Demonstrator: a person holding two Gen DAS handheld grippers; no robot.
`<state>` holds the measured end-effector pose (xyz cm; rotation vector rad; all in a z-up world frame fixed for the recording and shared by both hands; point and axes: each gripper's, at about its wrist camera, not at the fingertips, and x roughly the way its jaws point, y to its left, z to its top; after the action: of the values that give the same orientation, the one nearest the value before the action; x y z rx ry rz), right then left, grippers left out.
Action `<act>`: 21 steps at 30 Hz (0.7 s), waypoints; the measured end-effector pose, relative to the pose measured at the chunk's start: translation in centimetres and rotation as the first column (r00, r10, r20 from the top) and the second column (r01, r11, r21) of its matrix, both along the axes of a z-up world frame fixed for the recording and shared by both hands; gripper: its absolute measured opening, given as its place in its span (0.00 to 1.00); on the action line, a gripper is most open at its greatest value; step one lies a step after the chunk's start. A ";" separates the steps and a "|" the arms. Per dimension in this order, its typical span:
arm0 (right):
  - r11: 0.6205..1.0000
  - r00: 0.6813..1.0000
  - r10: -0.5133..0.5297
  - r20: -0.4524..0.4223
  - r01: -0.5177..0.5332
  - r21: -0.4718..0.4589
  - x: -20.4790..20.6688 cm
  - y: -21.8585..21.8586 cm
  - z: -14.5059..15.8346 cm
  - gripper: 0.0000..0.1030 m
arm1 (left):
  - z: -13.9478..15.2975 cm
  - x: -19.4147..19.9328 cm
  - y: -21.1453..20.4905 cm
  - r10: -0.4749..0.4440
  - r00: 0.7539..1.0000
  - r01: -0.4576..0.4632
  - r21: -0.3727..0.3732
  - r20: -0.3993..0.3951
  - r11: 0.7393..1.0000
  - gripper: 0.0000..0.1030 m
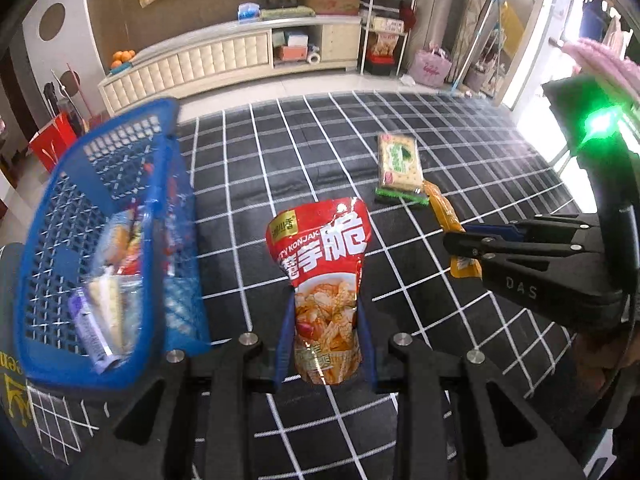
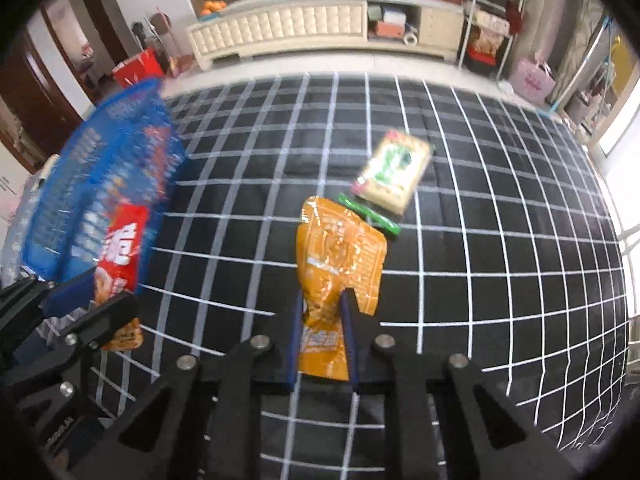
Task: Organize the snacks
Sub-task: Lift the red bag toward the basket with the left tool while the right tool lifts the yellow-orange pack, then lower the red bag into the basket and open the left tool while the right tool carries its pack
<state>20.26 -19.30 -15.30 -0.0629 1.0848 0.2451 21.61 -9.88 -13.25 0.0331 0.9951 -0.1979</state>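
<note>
Red glossy foil snack pouch (image 1: 324, 280), clamped between left gripper (image 1: 325, 344) fingers: white Latin "TY KONJAK", large white Chinese characters, small gold label top left, unreadable. Black right gripper (image 1: 456, 240) body, right of pouch: embossed "DAS".

A home living room: a long cream cabinet (image 1: 224, 60) lines the far wall (oranges (image 1: 122, 57) on its left end), a wire shelf rack (image 1: 384, 20) at right, gridded black cloth (image 1: 320, 152) nearby.
</note>
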 end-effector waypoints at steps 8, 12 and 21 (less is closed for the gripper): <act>0.995 0.990 0.085 0.116 -0.090 0.035 -0.7 3.9 5.1 0.22 | 4.8 -2.8 3.3 0.013 0.997 -0.012 -0.013 0.081 1.000 0.26; 0.988 0.979 0.134 0.156 -0.145 0.059 -1.0 6.6 6.8 0.22 | 7.1 -4.2 5.6 0.034 0.992 -0.034 -0.004 0.118 0.999 0.26; 0.966 0.954 0.217 0.207 -0.241 0.097 -0.9 12.3 8.4 0.22 | 10.4 -5.8 11.8 0.105 0.978 -0.114 0.044 0.180 0.992 0.26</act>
<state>19.36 -7.01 -6.89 -0.1022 0.8649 0.5042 15.76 1.91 -2.82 0.0440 0.8220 -0.0655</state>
